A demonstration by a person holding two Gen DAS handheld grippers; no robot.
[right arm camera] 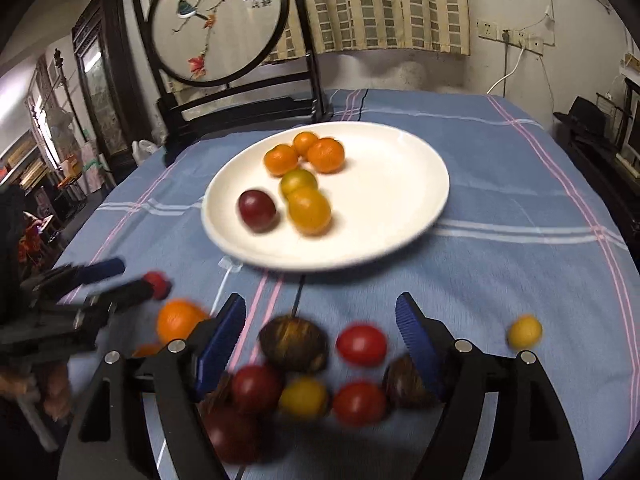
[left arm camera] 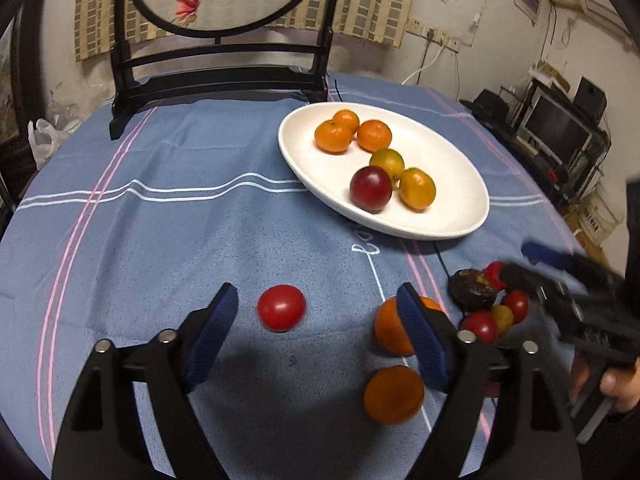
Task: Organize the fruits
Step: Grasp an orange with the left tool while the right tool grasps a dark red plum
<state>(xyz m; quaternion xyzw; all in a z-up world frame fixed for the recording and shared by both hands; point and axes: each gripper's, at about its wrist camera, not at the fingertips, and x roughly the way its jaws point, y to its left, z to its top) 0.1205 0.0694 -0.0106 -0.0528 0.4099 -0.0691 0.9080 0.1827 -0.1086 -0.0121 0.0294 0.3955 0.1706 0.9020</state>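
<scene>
A white plate [left arm camera: 460, 216] on the blue cloth holds several oranges and a dark red plum [left arm camera: 371, 189]. My left gripper [left arm camera: 316, 300] is open and empty above the cloth, with a red tomato [left arm camera: 281, 307] between its fingers and two oranges [left arm camera: 390, 326] [left arm camera: 394, 395] by its right finger. My right gripper [right arm camera: 320, 312] is open and empty over a loose pile: a dark brown fruit [right arm camera: 294, 344], red tomatoes [right arm camera: 361, 345], a yellow fruit [right arm camera: 303, 398]. The plate [right arm camera: 400, 240] lies beyond it. The view is blurred.
A dark wooden stand with a round embroidered screen [left arm camera: 224, 76] stands at the table's far edge. A small yellow fruit [right arm camera: 525, 332] lies apart at the right. The right gripper shows in the left wrist view [left arm camera: 560, 292], the left gripper in the right wrist view [right arm camera: 100, 284].
</scene>
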